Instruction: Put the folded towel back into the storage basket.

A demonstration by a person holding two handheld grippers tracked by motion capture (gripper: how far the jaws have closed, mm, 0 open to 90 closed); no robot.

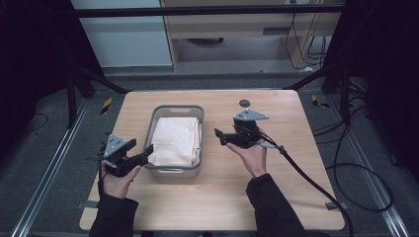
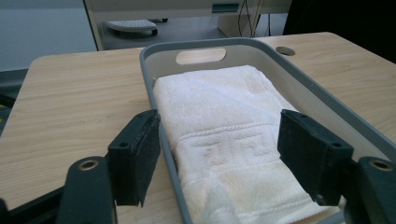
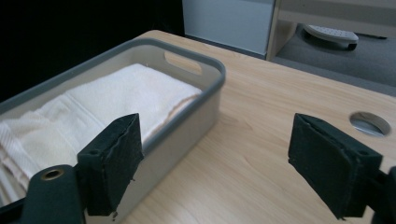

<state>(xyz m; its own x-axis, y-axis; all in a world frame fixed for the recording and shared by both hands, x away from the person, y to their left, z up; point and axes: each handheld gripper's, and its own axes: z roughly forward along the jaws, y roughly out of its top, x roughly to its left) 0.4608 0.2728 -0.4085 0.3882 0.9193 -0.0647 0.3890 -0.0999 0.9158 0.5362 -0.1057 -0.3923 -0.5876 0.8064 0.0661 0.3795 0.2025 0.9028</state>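
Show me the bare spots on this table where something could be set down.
Free: the wide strip of table right of the grey bin, behind the right gripper up to the round hole; the near edge between the sleeves; a narrower strip left of the bin.
Crowded: the bin, filled by the folded towel, with the left gripper at its near-left corner.

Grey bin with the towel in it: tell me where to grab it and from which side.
Grip the grey bin by its two short end walls, each with a handle slot, probably reaching from above; the folded towel fills the middle, so the rims are freest.
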